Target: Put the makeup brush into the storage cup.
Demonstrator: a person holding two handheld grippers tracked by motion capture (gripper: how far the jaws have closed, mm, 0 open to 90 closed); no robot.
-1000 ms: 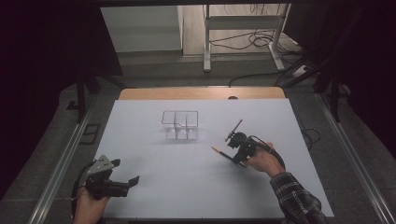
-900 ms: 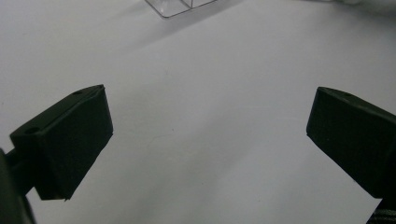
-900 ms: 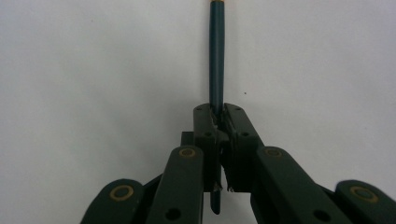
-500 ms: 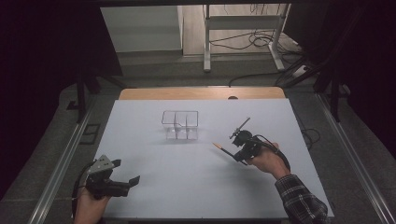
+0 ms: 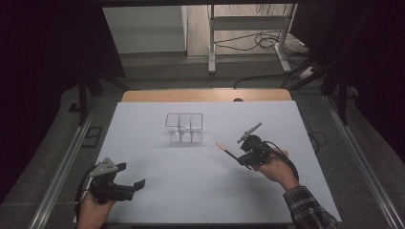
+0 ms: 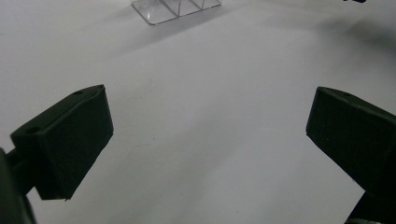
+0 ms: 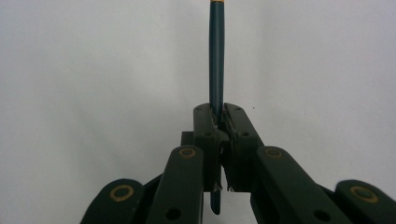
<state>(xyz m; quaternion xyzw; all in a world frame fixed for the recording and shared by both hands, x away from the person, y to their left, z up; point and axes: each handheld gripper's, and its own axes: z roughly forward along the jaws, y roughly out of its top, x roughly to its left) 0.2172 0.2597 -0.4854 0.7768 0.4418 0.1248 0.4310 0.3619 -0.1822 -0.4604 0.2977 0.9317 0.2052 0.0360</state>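
On the white worktop (image 5: 200, 167), the right gripper (image 5: 237, 158) holds a slim dark pencil (image 5: 228, 152) right of the clear plastic divided box (image 5: 184, 128); the left gripper (image 5: 133, 179) rests near the front-left corner.

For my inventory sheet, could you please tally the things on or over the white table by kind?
Pencil, clamped in the right gripper: 1
Clear divided container: 1
Grippers, counting the left gripper: 2
Total: 4
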